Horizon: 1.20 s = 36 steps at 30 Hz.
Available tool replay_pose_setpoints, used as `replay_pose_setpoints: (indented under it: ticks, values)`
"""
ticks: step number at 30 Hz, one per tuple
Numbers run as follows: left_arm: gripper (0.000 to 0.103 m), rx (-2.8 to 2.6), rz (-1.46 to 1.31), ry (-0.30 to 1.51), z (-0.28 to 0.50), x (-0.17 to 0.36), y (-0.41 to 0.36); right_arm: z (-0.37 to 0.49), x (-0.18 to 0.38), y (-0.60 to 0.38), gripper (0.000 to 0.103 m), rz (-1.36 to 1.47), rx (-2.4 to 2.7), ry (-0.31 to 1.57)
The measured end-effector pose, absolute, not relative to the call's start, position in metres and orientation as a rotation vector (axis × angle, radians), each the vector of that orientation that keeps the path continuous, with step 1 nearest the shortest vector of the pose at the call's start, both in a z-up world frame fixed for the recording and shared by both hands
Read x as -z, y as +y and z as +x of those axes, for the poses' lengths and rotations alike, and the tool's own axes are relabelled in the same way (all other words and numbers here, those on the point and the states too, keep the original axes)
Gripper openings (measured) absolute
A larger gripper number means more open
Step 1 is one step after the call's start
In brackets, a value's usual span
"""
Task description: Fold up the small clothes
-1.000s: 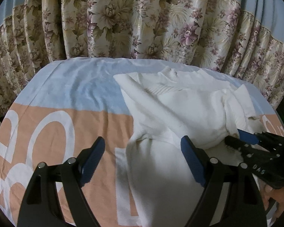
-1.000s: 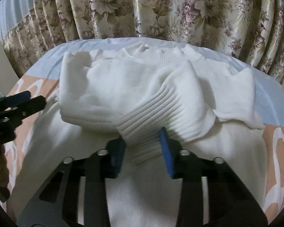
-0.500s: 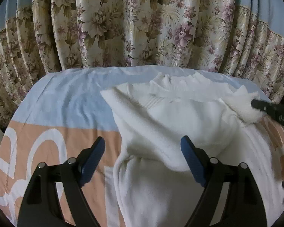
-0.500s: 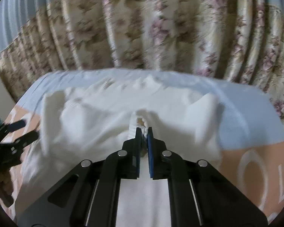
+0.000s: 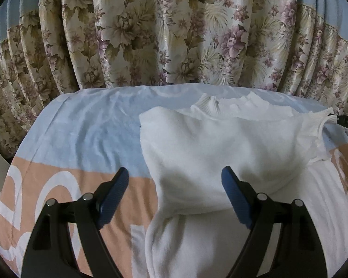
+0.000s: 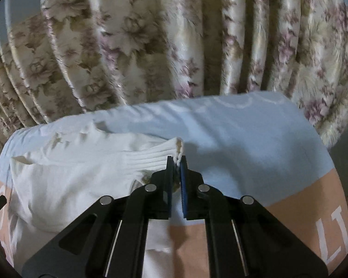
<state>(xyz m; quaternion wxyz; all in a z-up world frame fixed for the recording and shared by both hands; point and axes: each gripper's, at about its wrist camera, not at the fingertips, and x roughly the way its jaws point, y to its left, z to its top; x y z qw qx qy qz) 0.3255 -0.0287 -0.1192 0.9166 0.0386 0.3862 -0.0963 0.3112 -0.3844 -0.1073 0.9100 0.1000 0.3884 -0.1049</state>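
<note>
1. Right gripper [image 6: 176, 159] jaws are clamped on the ribbed cuff [image 6: 160, 156] of the white sweater [image 5: 220, 153].
2. Left gripper [image 5: 175, 176] jaws stand wide apart, empty, over the sweater's near edge.
3. Sweater lies on the blue-and-peach sheet [image 5: 85, 134], its sleeve stretched toward the sheet's right side.
4. Floral curtain [image 5: 162, 34] hangs behind the sheet.

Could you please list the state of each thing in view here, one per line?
Sweater: white, lying on the bed, partly folded, one sleeve pulled out to the side.
Sleeve cuff: ribbed, pinched in the right tool, lifted off the sheet.
Right tool: shut on the cuff.
Left tool: open, holding nothing, above the sweater.
Bed sheet: spread out, lightly wrinkled.
Curtain: drawn, hanging in pleats.
</note>
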Motion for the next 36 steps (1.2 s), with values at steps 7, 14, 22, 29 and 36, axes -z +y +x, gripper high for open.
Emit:
replay_pose_setpoints:
  ticks: [7, 14, 22, 29, 36]
  values:
    - [0.083, 0.082, 0.161, 0.868, 0.363, 0.146, -0.033, 0.307, 0.129, -0.402, 0.008, 0.255, 0.195, 0.852]
    - [0.086, -0.029, 0.222, 0.885, 0.378, 0.164, -0.011, 0.303, 0.126, -0.407, 0.008, 0.304, 0.118, 0.84]
    - [0.074, -0.082, 0.275, 0.87, 0.381, 0.167, 0.019, 0.311, 0.108, -0.384, 0.009, 0.307, -0.041, 0.827]
    - [0.075, -0.07, 0.271, 0.857, 0.377, 0.168, 0.029, 0.311, 0.133, -0.389, 0.011, 0.309, 0.025, 0.896]
    - [0.075, -0.038, 0.246, 0.843, 0.375, 0.166, 0.032, 0.3, 0.147, -0.403, 0.025, 0.296, 0.087, 0.932]
